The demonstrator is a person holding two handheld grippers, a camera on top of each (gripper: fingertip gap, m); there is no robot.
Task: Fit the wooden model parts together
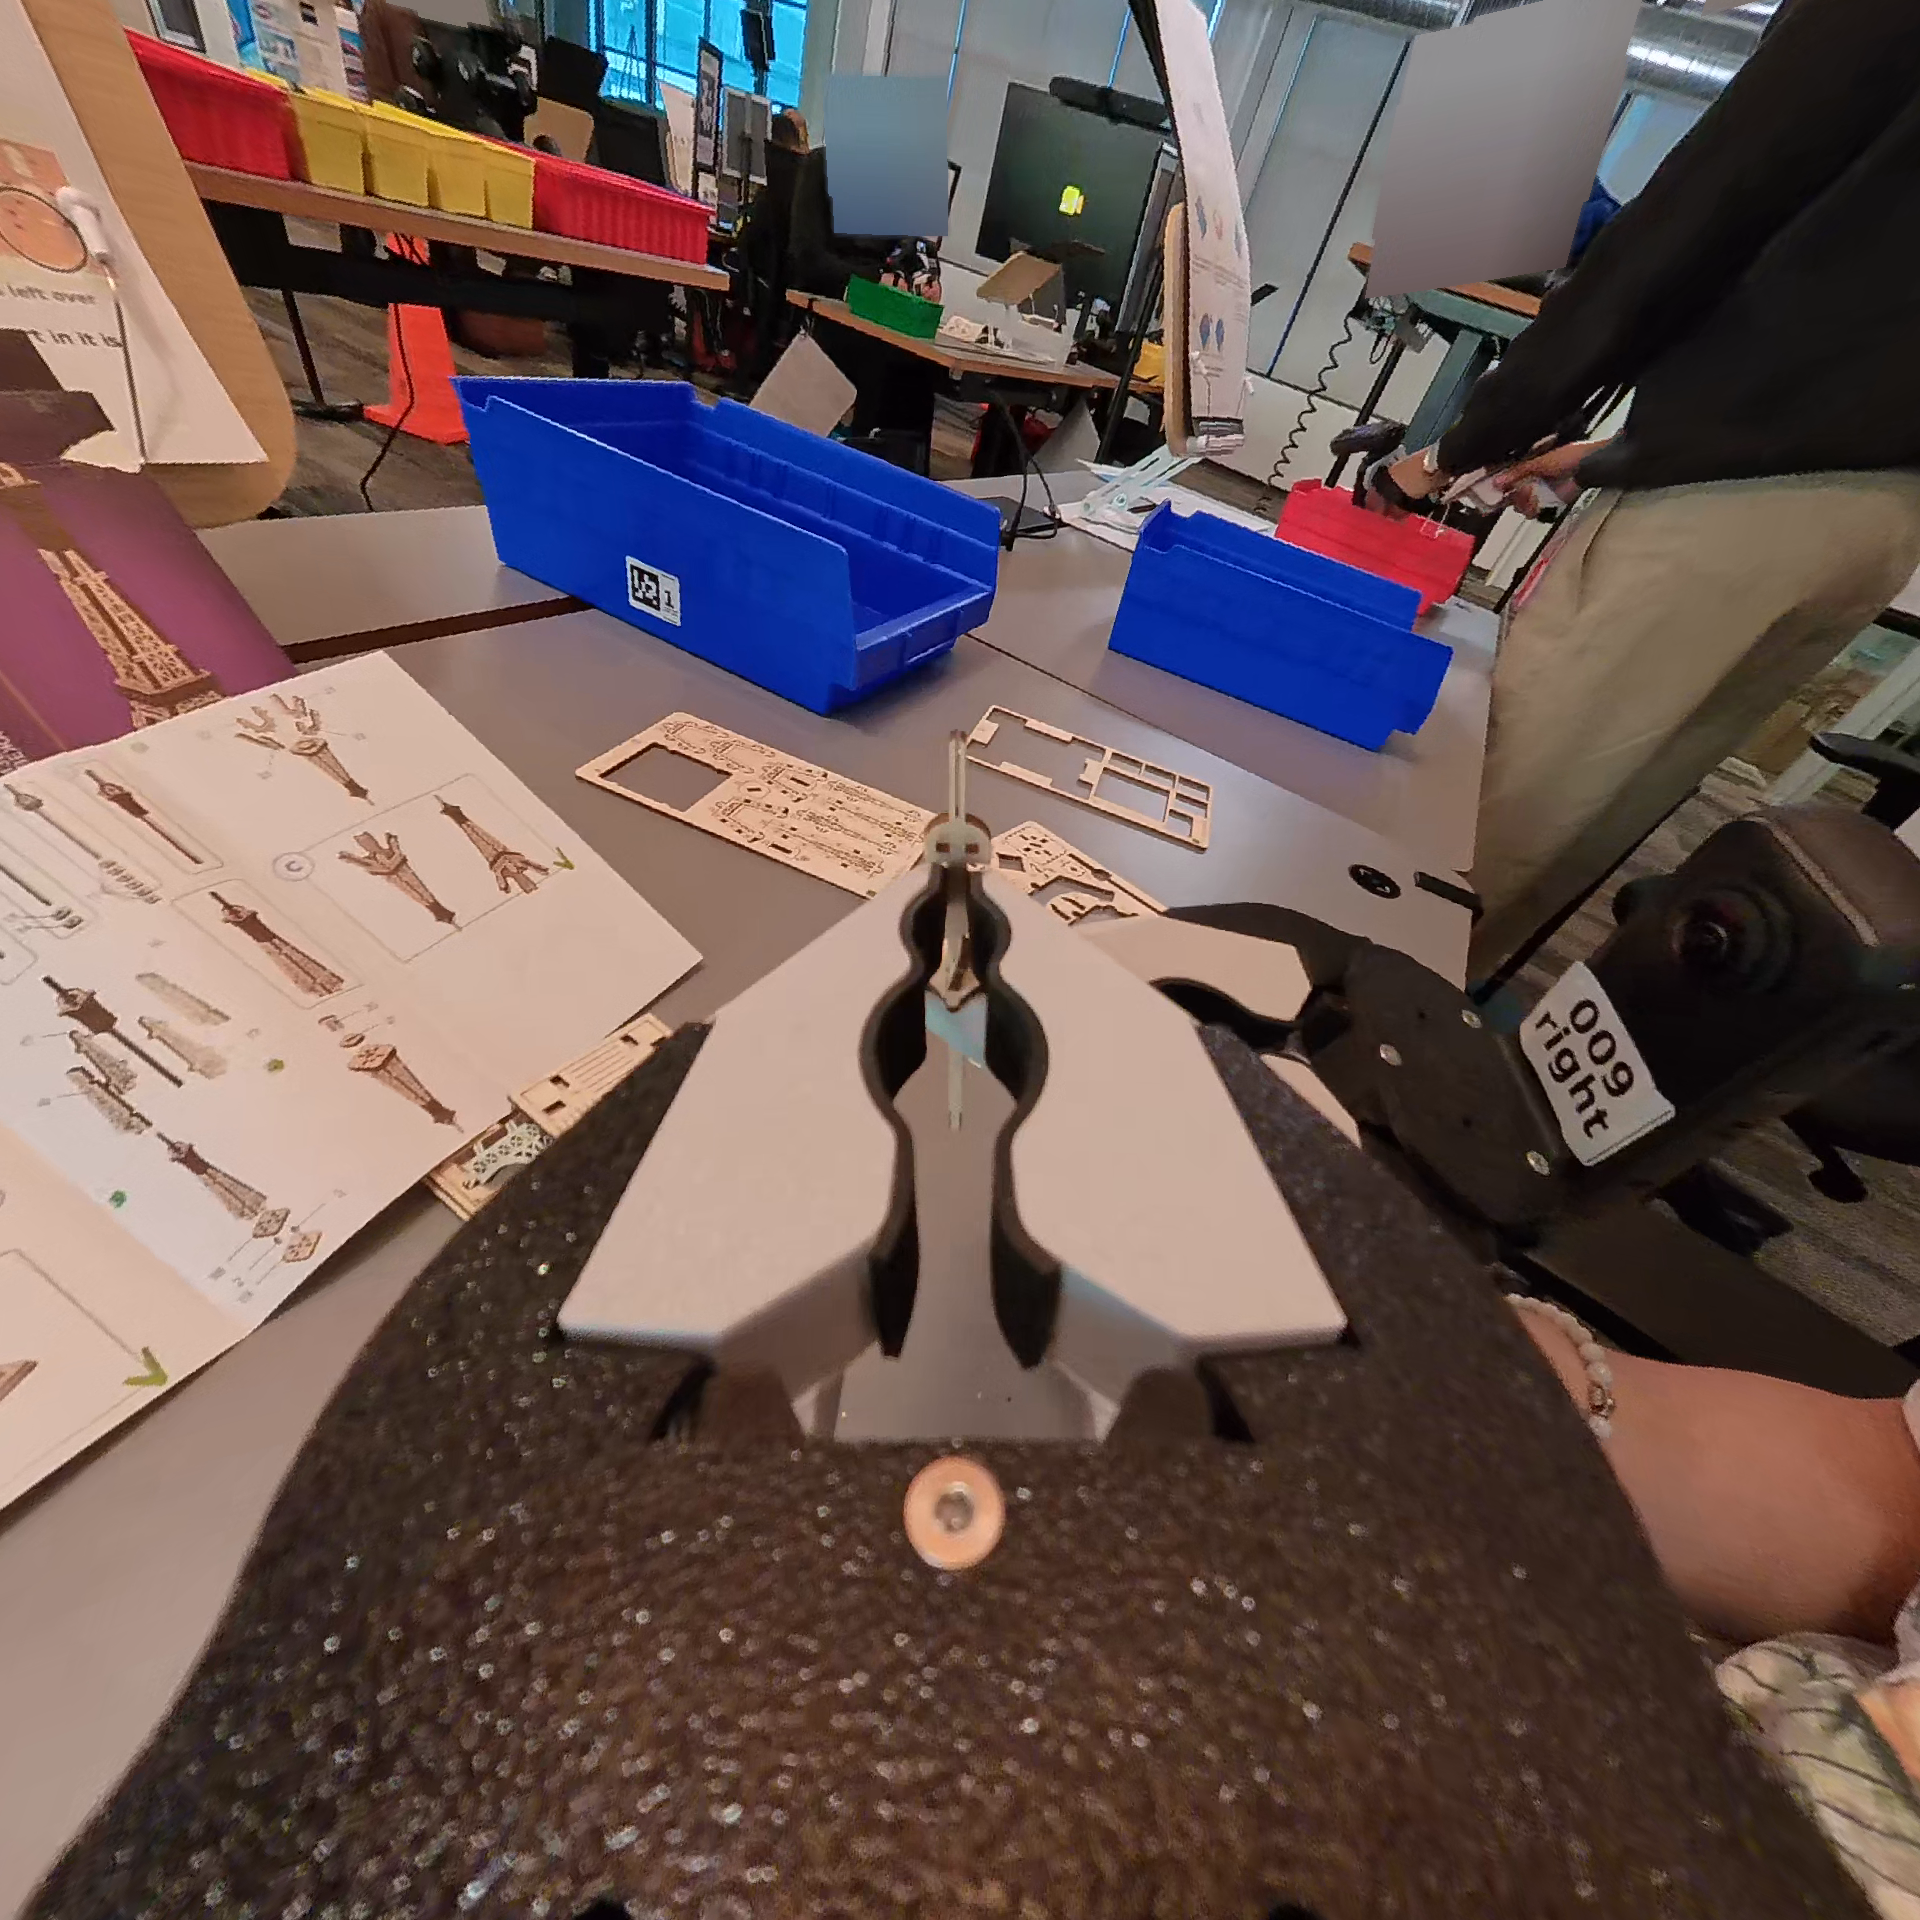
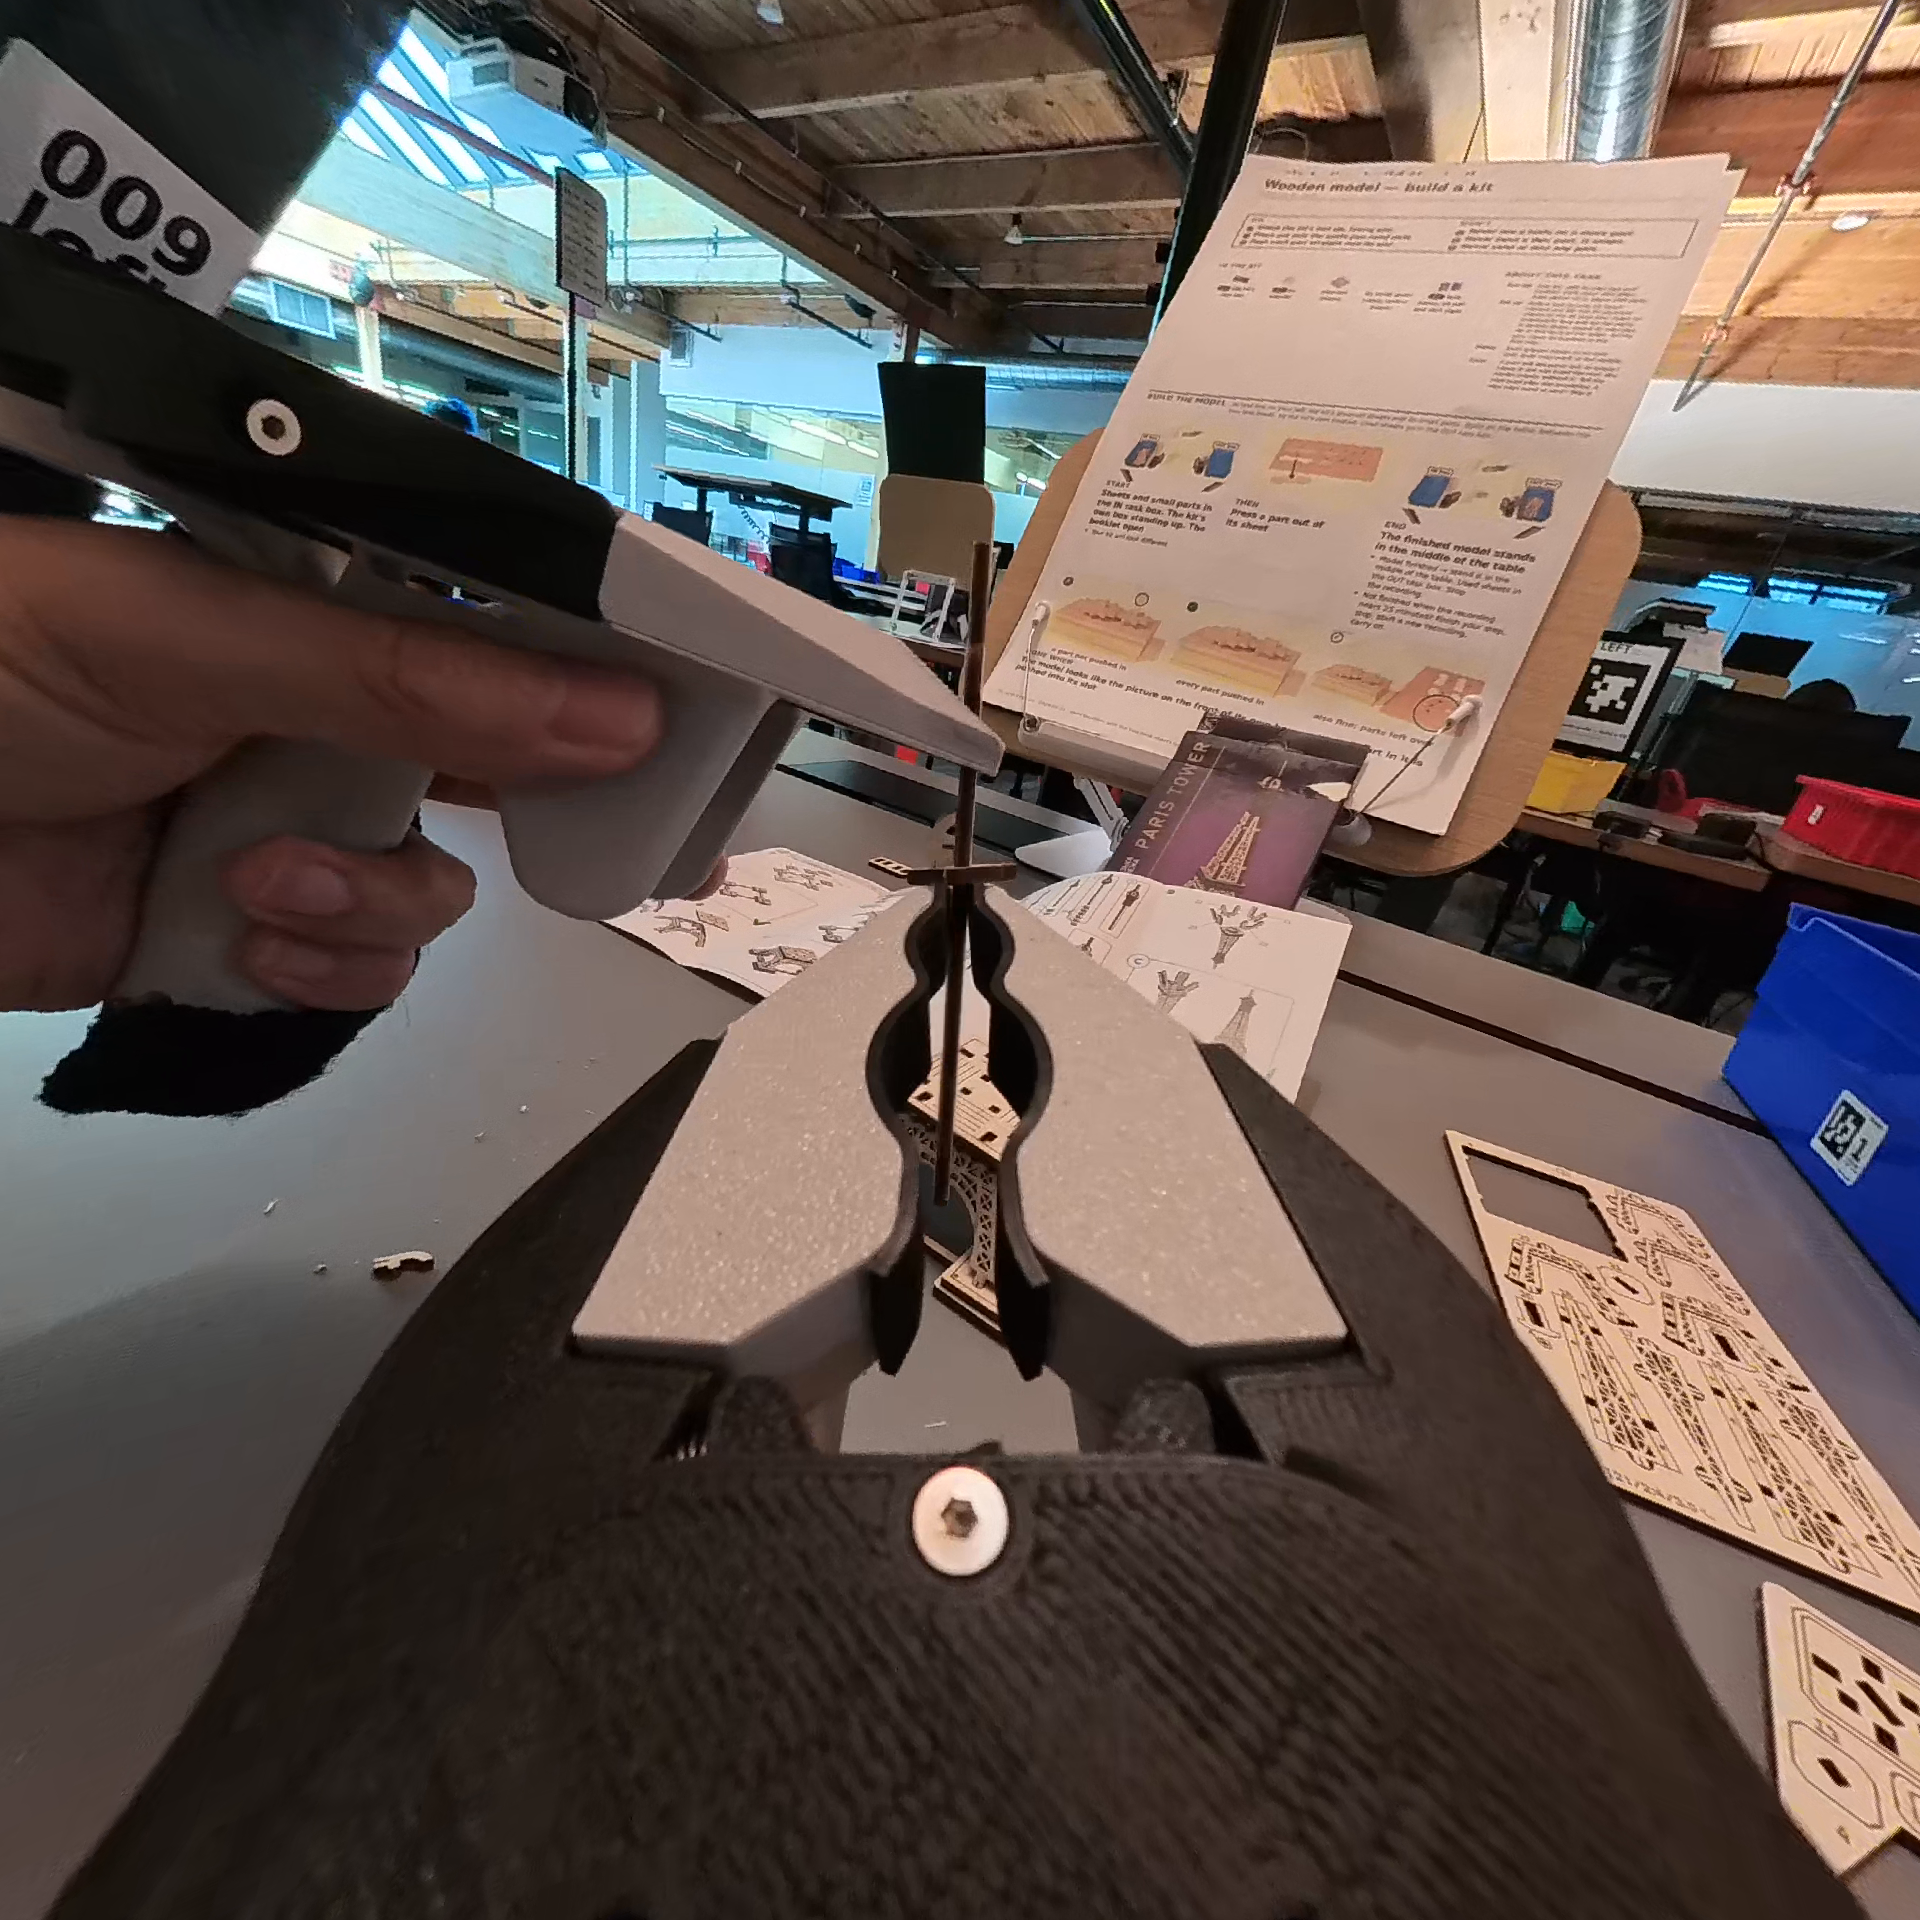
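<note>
A thin dark wooden spire (image 2: 961, 665) with a small cross plate (image 2: 961, 873) stands upright between both grippers. My right gripper (image 2: 954, 906) is shut on its lower shaft, just below the plate. My left gripper (image 2: 985, 750) comes in from the upper left and pinches the spire higher up. In the left wrist view the left gripper (image 1: 952, 885) is shut on the spire (image 1: 956, 790), seen edge-on, and the right gripper's black body (image 1: 1434, 1060) is close on the right. A wooden tower base (image 2: 977, 1174) lies on the table under the right gripper.
Punched wooden sheets (image 1: 758, 800) (image 2: 1662, 1340) lie ahead on the grey table. Two blue bins (image 1: 727, 540) (image 1: 1278, 634) stand behind them. An open instruction booklet (image 1: 260, 935) and a purple kit box (image 2: 1247, 821) are to the left. A person (image 1: 1714, 416) stands at the far right. My two grippers' fingertips are within a few centimetres of each other.
</note>
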